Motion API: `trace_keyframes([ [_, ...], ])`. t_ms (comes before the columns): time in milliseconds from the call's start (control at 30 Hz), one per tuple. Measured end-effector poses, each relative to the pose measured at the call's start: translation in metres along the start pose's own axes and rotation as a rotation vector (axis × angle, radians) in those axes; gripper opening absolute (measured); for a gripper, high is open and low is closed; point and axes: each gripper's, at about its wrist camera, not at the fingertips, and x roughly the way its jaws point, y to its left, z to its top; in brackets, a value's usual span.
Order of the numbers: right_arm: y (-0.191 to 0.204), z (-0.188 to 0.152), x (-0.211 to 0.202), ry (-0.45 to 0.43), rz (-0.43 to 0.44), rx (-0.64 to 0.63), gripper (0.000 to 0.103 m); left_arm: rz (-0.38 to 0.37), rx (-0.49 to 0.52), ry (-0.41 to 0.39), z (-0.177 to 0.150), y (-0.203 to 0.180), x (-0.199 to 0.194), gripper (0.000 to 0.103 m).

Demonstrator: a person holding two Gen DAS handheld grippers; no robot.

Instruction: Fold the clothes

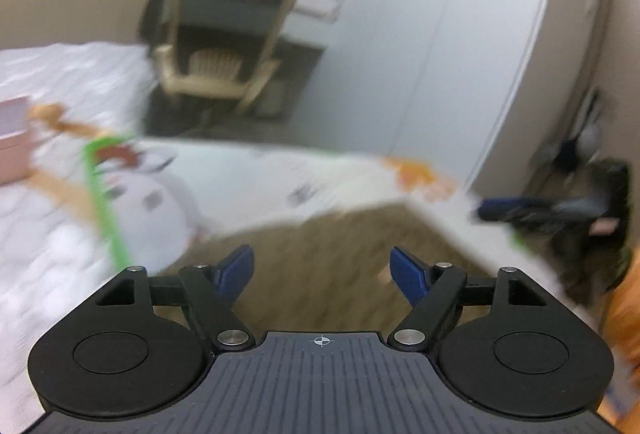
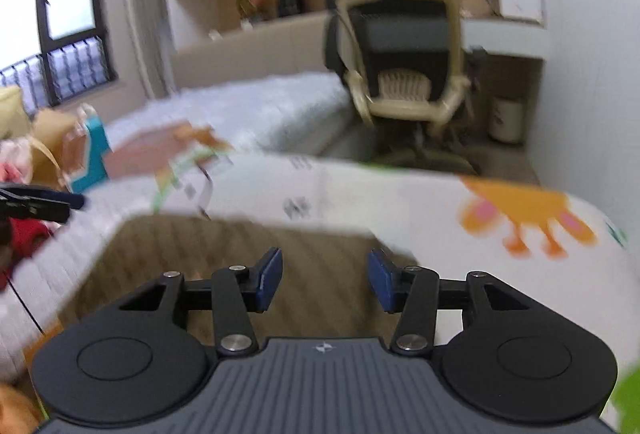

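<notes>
Brown garment (image 2: 224, 246) beneath right gripper (image 2: 325, 280)

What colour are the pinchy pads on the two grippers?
Dark blue. The pads show best in the right wrist view, on black arms; the left gripper's pads match.

- A white printed cloth (image 1: 352, 177) lies spread on a bed, blurred by motion; whether it is a garment or a sheet cannot be told.
- Cartoon prints mark it: an orange animal (image 2: 520, 218) toward the right, a green stripe (image 1: 102, 193) and a pale round figure (image 1: 156, 201) on the left.
- Its near edge folds around a brown woven patch (image 2: 240, 250).
</notes>
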Motion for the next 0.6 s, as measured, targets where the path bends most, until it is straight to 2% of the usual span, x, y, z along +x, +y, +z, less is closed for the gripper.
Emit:
trace_keyframes([
  [100,0.010,0.005,0.046,0.007,0.026,-0.023,0.052,-0.079,-0.051,0.021,0.000,0.000,0.045,0.084],
  [133,0.012,0.000,0.064,0.041,0.024,-0.024,0.052,-0.077,-0.068,0.072,-0.007,0.004,0.065,0.085],
  [233,0.017,-0.026,0.107,0.174,0.007,-0.007,0.056,-0.010,-0.067,0.189,-0.031,0.019,0.103,0.085],
  [300,0.024,-0.034,0.104,0.161,-0.007,-0.067,0.057,-0.004,-0.103,0.190,-0.028,0.029,0.096,0.085],
  [367,0.021,-0.029,0.094,0.180,0.005,-0.075,0.057,0.002,-0.139,0.191,-0.026,0.039,0.089,0.087],
  [433,0.006,-0.021,0.075,0.162,0.014,-0.031,0.062,0.007,-0.175,0.192,-0.023,0.048,0.082,0.094],
  [500,-0.009,-0.014,0.057,0.144,0.023,0.014,0.071,0.013,-0.212,0.192,-0.020,0.058,0.075,0.095],
  [600,-0.046,-0.005,0.044,0.131,0.017,0.156,0.072,0.021,-0.266,0.193,-0.016,0.072,0.064,0.095],
])
